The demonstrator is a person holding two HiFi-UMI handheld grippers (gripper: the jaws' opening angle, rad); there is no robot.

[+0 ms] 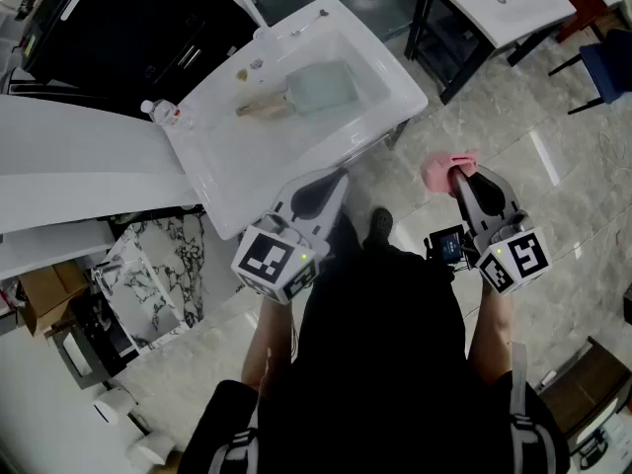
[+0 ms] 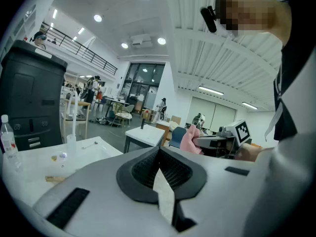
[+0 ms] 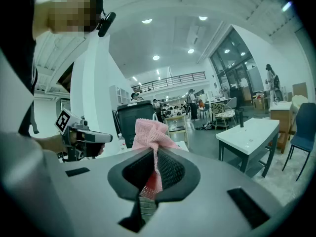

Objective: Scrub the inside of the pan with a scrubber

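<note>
- The right hand-held gripper [image 1: 460, 176] is clamped on the pink scrubber [image 1: 441, 169], out over the floor, well right of the sink [image 1: 212, 156].
- The left hand-held gripper [image 1: 334, 178], jaws together and empty, is nearer the sink.
- The pan [image 1: 324, 87] lies in the sink, ahead-left of the scrubber, with its wooden handle [image 1: 259, 110] pointing left.

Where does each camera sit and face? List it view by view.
Head view: on the person's head, steeply down at sink, pan, both grippers; forearms and torso show.
Left gripper view: on the left gripper, along its shut, empty jaws; torso at right.
Right gripper view: on the right gripper, along jaws clamping the pink scrubber; torso at left.
Shared: each gripper view shows the other gripper.
</note>
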